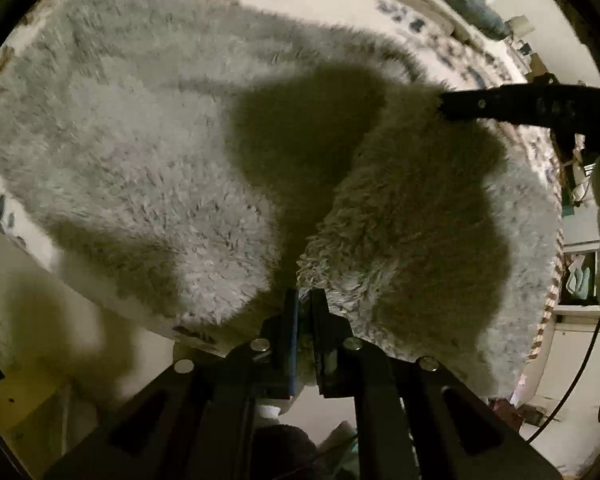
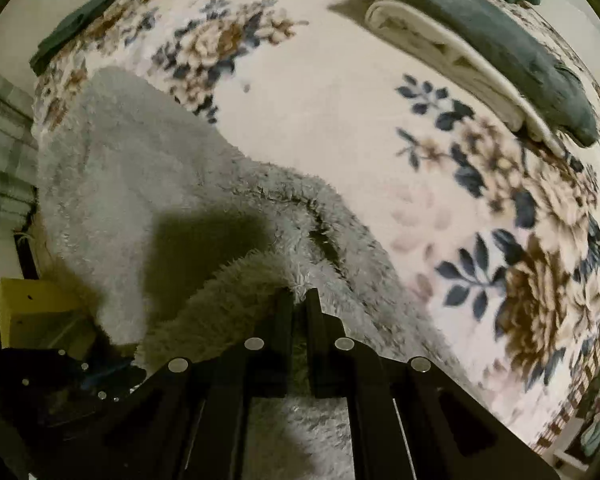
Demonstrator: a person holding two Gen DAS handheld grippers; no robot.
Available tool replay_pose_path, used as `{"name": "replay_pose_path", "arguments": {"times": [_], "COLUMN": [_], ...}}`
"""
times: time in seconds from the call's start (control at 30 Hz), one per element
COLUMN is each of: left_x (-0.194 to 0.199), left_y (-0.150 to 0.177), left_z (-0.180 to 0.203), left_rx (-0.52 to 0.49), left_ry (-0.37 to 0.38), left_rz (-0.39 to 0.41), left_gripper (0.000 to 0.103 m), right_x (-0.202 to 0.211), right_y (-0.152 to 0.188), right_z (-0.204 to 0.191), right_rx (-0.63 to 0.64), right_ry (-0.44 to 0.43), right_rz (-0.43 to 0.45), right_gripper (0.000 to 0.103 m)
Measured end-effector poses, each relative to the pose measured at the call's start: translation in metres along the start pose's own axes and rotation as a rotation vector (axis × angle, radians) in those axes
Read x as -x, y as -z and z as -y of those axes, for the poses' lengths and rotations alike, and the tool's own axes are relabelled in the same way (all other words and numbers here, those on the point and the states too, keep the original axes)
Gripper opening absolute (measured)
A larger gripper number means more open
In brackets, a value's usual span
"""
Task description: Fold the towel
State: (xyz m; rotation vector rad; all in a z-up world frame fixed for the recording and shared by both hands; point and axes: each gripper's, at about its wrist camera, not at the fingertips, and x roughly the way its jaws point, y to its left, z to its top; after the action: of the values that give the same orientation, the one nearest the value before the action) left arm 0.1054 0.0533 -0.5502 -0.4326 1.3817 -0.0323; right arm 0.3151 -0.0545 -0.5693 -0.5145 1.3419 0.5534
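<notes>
My left gripper (image 1: 305, 300) and right gripper (image 2: 299, 300): fingers pinched on fluffy towel (image 1: 140, 168) edge, lifted off floral blanket (image 2: 340, 100) for folding over.

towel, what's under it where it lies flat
The grey towel lies on a floral blanket, which shows all around its edges. What the blanket looks like beneath the towel is covered. Both grippers pinch a lifted edge.

left gripper (image 1: 305, 296) clamped, right gripper (image 2: 299, 296) clamped — raised

Towel (image 2: 148, 184) on bedspread (image 2: 340, 120), folded blankets (image 2: 480, 52) behind
</notes>
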Motion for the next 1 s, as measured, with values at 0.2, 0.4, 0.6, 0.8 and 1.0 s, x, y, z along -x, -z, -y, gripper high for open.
{"name": "replay_pose_path", "arguments": {"times": [0.2, 0.4, 0.6, 0.8, 1.0], "left_x": [-0.013, 0.015, 0.044, 0.020, -0.032], "left_y": [-0.012, -0.014, -0.035, -0.078, -0.110], "left_z": [-0.008, -0.016, -0.009, 0.039, 0.065], "left_rx": [0.050, 0.079, 0.046, -0.101, -0.137], "left_ry": [0.102, 0.107, 0.103, 0.079, 0.048], "left_rz": [-0.011, 0.001, 0.068, 0.099, 0.027], "left_gripper": [0.009, 0.065, 0.069, 0.069, 0.069], "right_x": [-0.004, 0.066, 0.052, -0.017, -0.020], "right_y": [0.010, 0.106, 0.239, 0.274, 0.250], "right_z": [0.025, 0.101, 0.166, 0.186, 0.191], "right_rx": [-0.171, -0.627, -1.019, -1.098, -1.017], "right_ry": [-0.049, -0.155, -0.178, -0.467, -0.368], "right_rz": [-0.006, 0.152, 0.104, 0.148, 0.180], "right_gripper": [0.032, 0.083, 0.090, 0.086, 0.030]}}
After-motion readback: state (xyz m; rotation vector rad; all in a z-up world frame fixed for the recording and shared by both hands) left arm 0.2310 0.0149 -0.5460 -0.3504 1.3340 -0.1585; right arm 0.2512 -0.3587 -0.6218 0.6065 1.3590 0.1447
